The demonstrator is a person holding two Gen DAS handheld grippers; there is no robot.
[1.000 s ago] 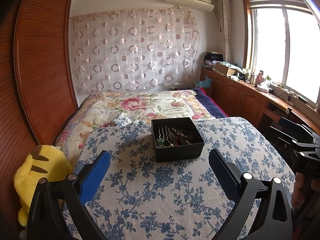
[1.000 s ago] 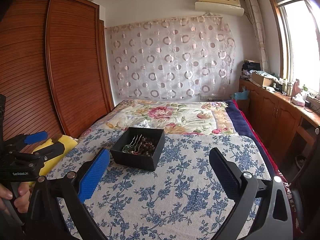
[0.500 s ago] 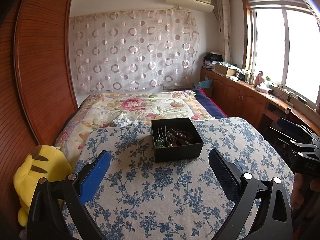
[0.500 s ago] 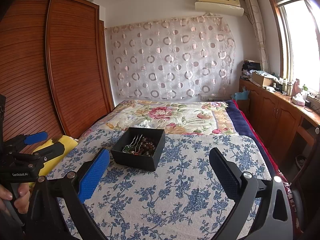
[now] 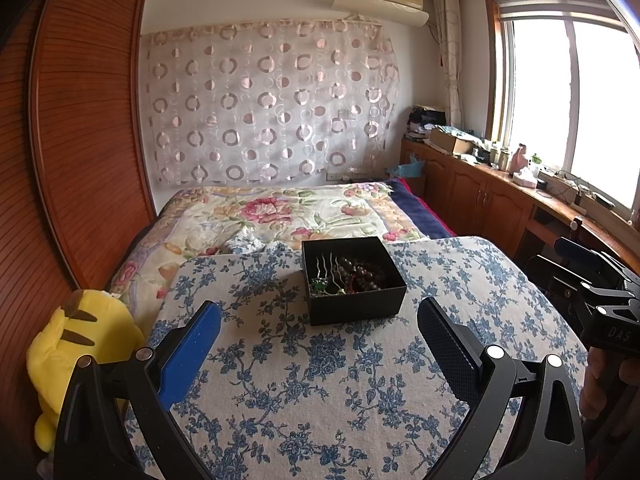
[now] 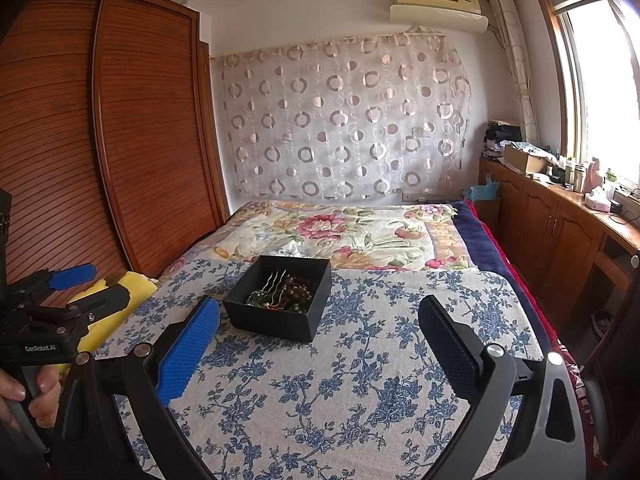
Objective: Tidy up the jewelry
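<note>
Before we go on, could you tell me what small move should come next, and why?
Probably ease the left gripper forward toward the black box. Both grippers hold nothing, jaws wide apart, short of the box, and the hairpins and dark beads lie inside it.

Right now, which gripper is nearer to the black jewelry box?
Left, though only slightly. The left gripper hangs open just short of the black jewelry box, which sits centred ahead of it. The right gripper is also open, with the box ahead and off to its left.
</note>
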